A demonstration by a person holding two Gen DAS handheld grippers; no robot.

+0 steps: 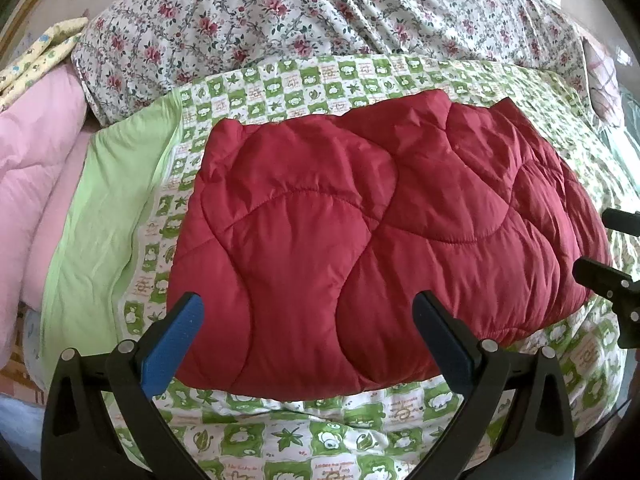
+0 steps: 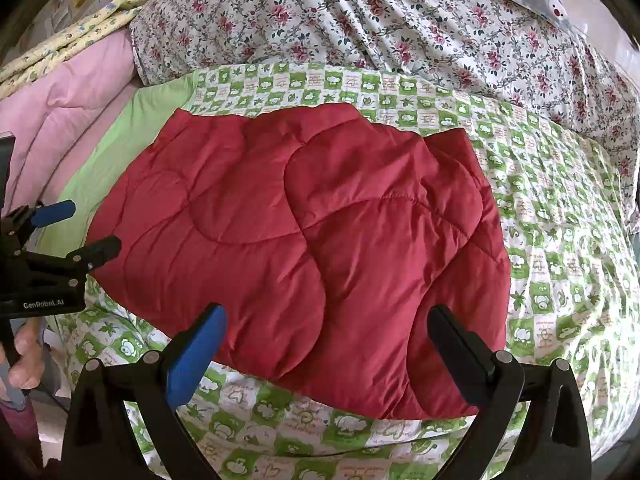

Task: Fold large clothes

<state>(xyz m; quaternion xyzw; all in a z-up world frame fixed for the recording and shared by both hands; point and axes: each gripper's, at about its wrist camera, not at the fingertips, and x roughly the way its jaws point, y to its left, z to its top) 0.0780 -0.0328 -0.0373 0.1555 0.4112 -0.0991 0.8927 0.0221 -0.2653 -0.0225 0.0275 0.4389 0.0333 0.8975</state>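
Note:
A red quilted padded garment lies folded into a compact bundle on a green-and-white patterned sheet; it also shows in the right wrist view. My left gripper is open and empty, its fingers hovering over the bundle's near edge. My right gripper is open and empty, also over the near edge, further right. The left gripper also shows in the right wrist view, beside the bundle's left end. The right gripper shows in the left wrist view at the bundle's right end.
A floral duvet is heaped behind the sheet. A pink quilt and a plain green sheet border lie at the left, with a yellow patterned cloth behind. A hand holds the left gripper.

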